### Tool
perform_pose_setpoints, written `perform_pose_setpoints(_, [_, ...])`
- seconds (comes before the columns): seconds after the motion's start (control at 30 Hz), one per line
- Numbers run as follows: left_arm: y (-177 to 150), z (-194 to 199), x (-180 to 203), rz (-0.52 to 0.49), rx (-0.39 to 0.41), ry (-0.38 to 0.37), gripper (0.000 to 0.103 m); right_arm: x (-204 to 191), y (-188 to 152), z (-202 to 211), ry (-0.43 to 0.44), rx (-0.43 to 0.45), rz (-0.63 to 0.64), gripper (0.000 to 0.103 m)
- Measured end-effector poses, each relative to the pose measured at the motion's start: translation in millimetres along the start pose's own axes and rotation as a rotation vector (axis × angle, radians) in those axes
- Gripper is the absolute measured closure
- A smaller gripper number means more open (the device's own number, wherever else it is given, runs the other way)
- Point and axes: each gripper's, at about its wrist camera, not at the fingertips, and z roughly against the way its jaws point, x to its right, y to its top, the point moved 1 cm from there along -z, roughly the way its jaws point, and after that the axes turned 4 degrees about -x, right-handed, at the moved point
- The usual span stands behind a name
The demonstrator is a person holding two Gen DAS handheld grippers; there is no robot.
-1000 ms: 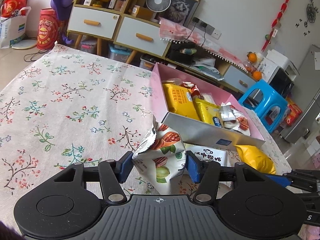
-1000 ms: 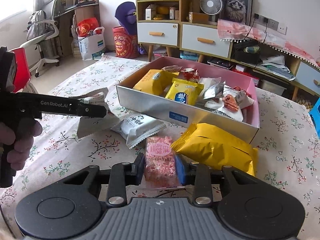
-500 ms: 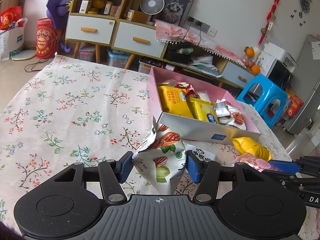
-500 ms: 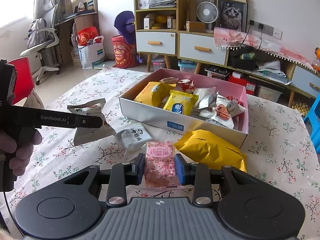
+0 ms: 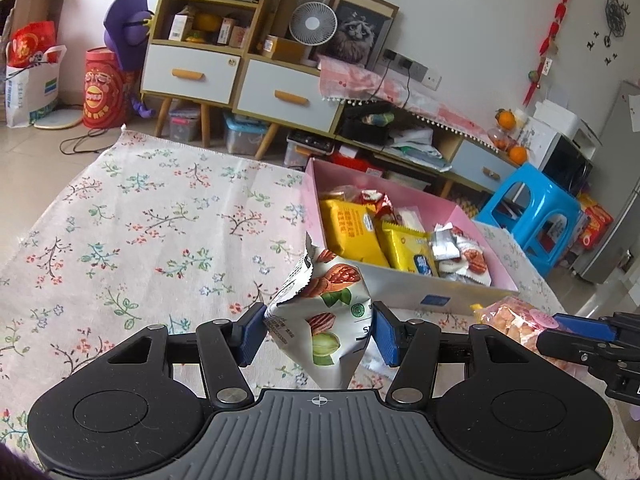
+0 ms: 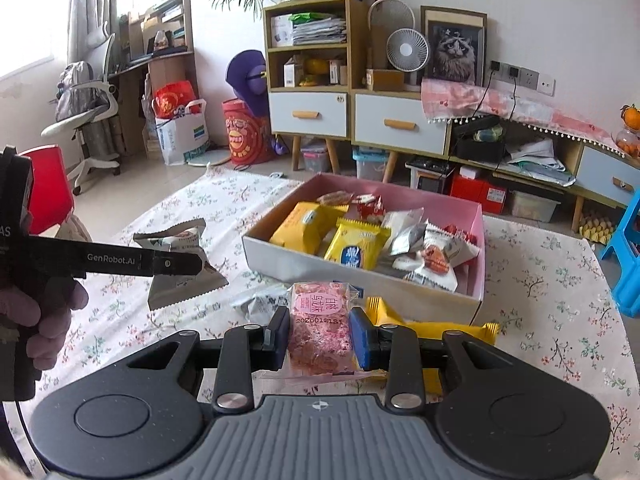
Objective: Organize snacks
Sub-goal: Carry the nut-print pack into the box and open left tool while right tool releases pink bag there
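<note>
Nut snack packet (image 5: 325, 316): white, printed with nuts and green leaves, lower centre of left wrist view, clamped between blue fingers (image 5: 253, 334) of left gripper (image 5: 318, 334), held off the counter (image 5: 120, 240). Same packet shows at middle left of right wrist view.

Pink snack packet (image 6: 321, 328): clear wrapper, pink label, lower centre of right wrist view, pinched by right gripper (image 6: 320, 338), fingers (image 6: 362, 338) narrow against both sides.

Pink box (image 6: 478, 240): centre of frame, beyond both packets, holding yellow and white packets. Yellow packet (image 6: 436, 326) and a white packet (image 6: 260, 300) lie on the floral cloth just in front of box.
</note>
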Motion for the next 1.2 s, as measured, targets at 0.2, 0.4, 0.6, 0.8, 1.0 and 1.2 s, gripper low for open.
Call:
perform_pose_setpoints(0.2, [8.4,0.0,5.0,0.009,0.016,-0.009,0.050,4.7,10.0,0.4,-0.007,0.031,-0.025,0.082])
perform_pose_setpoints(0.4, [16.6,-4.0,11.6,0.023,0.025,-0.019,0.050,12.6,22.4,0.7,-0.015,0.063,-0.058,0.082])
perform_pose_setpoints(0.6, [23.5,-9.5,16.4,0.046,0.030,-0.032,0.050,24.1,33.3,-5.0,-0.033,0.080,-0.095,0.082])
perform_pose_setpoints(0.8, [32.9,-19.8,23.4,0.060,0.033,-0.044,0.050,38.6,41.6,-15.9,-0.051,0.082,-0.140,0.082])
perform_pose_setpoints(1.0, [40.2,-34.9,36.9,0.024,0.031,-0.065,0.050,47.8,47.3,-31.9,-0.050,0.066,-0.186,0.082])
perform_pose_setpoints(1.2, [47.2,-56.7,43.4,-0.010,-0.004,-0.095,0.050,56.7,51.7,-52.5,-0.053,0.051,-0.240,0.082])
